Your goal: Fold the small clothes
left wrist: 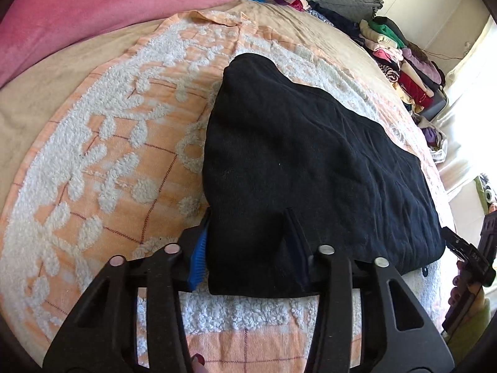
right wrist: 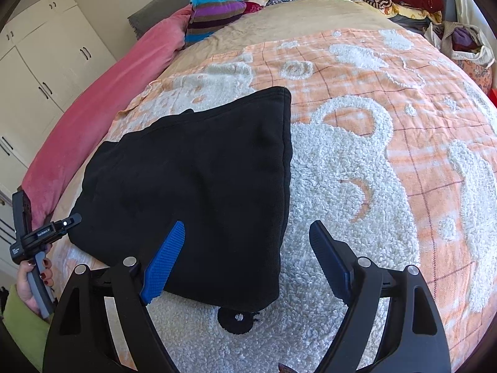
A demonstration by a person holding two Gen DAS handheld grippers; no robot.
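- My left gripper (left wrist: 248, 242) has its jaws spread wide, one on each side of the near left corner of the black garment (left wrist: 304, 168); the cloth lies between the blue pads (left wrist: 198, 258) but they are not pinched on it.
- My right gripper (right wrist: 247, 248) is wide open too: its left finger sits over the garment's near right corner, its right finger over bare towel. It has hold of nothing.
- The black garment (right wrist: 198, 180) lies folded and flat on the orange-and-white terry towel (right wrist: 357, 186), which is spread over the beige bedcover (left wrist: 40, 99).
- A small black ring-shaped patch (right wrist: 237, 318) shows on the towel just beside the garment's near edge.
- A pink blanket (left wrist: 93, 3) runs along the bed's left side, with a striped cushion (right wrist: 214, 15) at its far end.
- Stacks of folded clothes (left wrist: 400, 59) sit along the far right edge of the bed.
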